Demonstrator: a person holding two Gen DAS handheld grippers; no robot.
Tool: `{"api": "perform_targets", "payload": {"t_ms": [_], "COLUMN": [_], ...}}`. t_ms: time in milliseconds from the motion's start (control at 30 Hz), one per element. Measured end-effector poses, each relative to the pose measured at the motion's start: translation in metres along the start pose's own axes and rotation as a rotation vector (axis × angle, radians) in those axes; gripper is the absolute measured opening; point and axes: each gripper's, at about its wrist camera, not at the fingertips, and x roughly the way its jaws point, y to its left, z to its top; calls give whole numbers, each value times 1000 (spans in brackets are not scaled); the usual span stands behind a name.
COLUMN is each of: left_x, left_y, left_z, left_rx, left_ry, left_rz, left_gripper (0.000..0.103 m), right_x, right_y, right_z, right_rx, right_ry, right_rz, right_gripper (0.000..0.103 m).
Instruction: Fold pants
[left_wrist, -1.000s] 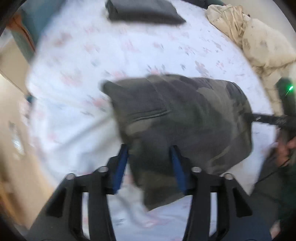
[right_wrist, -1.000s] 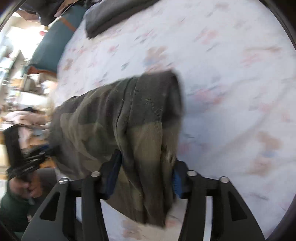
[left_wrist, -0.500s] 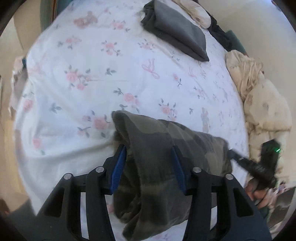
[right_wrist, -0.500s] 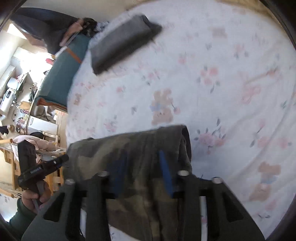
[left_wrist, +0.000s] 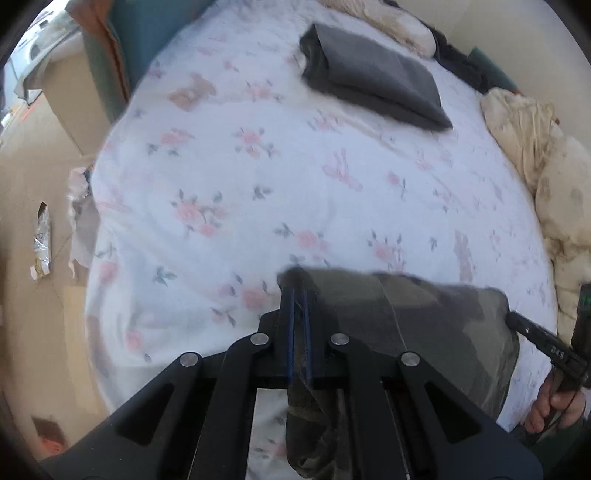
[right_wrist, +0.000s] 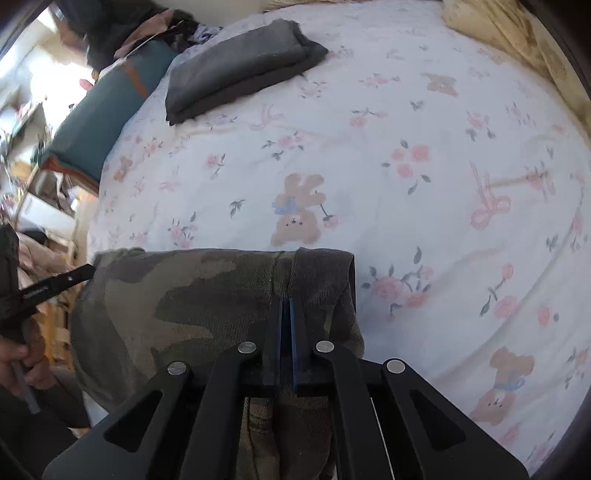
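In the left wrist view, the left gripper (left_wrist: 300, 295) has its blue fingers (left_wrist: 291, 332) pinched tight on the left corner of the camouflage pants (left_wrist: 424, 321), low in the frame on the floral bed sheet (left_wrist: 258, 177); folded grey pants (left_wrist: 373, 77) lie at the upper right. In the right wrist view, the right gripper (right_wrist: 285, 302) is clamped on the camouflage pants' right corner at lower centre, with the folded grey pants at the upper left.

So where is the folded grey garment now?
In the right wrist view, the grey garment lies at the bed's far left, beyond the camo pants.
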Motion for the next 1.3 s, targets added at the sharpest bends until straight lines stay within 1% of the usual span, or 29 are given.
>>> {"api": "perform_targets", "payload": {"t_ms": [67, 100, 133, 167, 233, 267, 333, 367, 400, 433, 500, 567, 667, 767, 800, 867, 900, 933, 967, 1000, 1033, 1067, 1100, 1133, 1167, 1200, 1233, 1267, 1300], "left_x": [-17, -29, -40, -51, -58, -54, -36, -23, -12, -2, 15, 27, 44, 44, 40, 26, 16, 9, 0, -9, -22, -30, -33, -30, -22, -14, -3, 9, 18], "left_y": [1, -5, -12, -23, -47, -64, -86, -91, -94, -96, -96, -96, -85, -85, -89, -88, -84, -80, -74, -68, -59, -50, -41, -33, -24, -18, -11, -3, 1], "left_z": [-2, -4, -8, -15, -30, -39, -49, -53, -56, -58, -60, -59, -59, -59, -60, -59, -58, -57, -57, -57, -58, -60, -60, -62, -62, -62, -64, -67, -68], "left_rx": [-14, 9, 39, 77, 141, 186, 246, 247, 248, 264, 295, 321, 304, 304, 323, 296, 258, 225, 192, 172, 150, 125, 97, 69, 36, 11, -29, -84, -103], "left_ry": [-53, -96, -142, -185, -227, -222, -158, -116, -89, -70, -50, -21, 19, 34, 33, 20, 15, 20, 22, 1, -53, -104, -132, -126, -82, -41, 14, 67, 107], "left_rz": [-27, -29, -25, -40, -85, -115, -128, -141, -142, -118, -86, -58, -64, -61, -47, -62, -88, -114, -145, -160, -144, -113, -86, -78, -86, -103, -143, -209, -256], "left_gripper": [3, 3, 3, 3, 3, 3, 2, 2, 2, 2, 3, 3, 3, 3, 3, 2, 2, 12, 22, 50, 77, 87, 97, 98, 98, 98, 98, 98, 98], "right_x": [-18, -26, -41, -49, -52, -47, -21, -8, 6, 18, 28, 39, 50, 51, 47, 32, 19, 8, -4, -13, -25, -34, -38, -39, -36, -26, -18, -9, 1], "right_y": [5, 9, 18, 27, 44, 51, 62, 65, 68, 69, 68, 67, 68, 76, 75, 63, 51, 40, 31, 24, 10, -5, -19, -30, -39, -49, -53, -55, -57], "right_z": [-4, -5, -7, -8, -8, -8, -7, -9, -13, -17, -21, -21, -22, -26, -25, -23, -21, -20, -19, -18, -18, -21, -24, -28, -30, -33, -35, -36, -38], "right_rx": [-29, -45, -72, -87, -90, -82, -68, -69, -76, -87, -103, -132, -157, -192, -181, -132, -72, -27, 5, 26, 66, 123, 182, 232, 279, 332, 356, 378, 403], "right_ry": [-39, -65, -122, -151, -183, -180, -96, -63, -30, -10, -5, -1, 3, -7, -6, -13, -2, -5, -23, -41, -66, -89, -107, -115, -98, -55, -29, 1, 33], "right_rz": [-28, -28, -8, 23, 69, 90, 87, 88, 78, 52, 28, -23, -47, -89, -77, 26, 117, 158, 174, 174, 174, 168, 161, 160, 166, 191, 219, 258, 305], "right_gripper": [4, 4, 4, 4, 4, 4, 4, 4, 4, 3, 0, 0, 0, 0, 0, 0, 5, 8, 9, 15, 45, 67, 99, 103, 103, 103, 103, 103, 103]}}
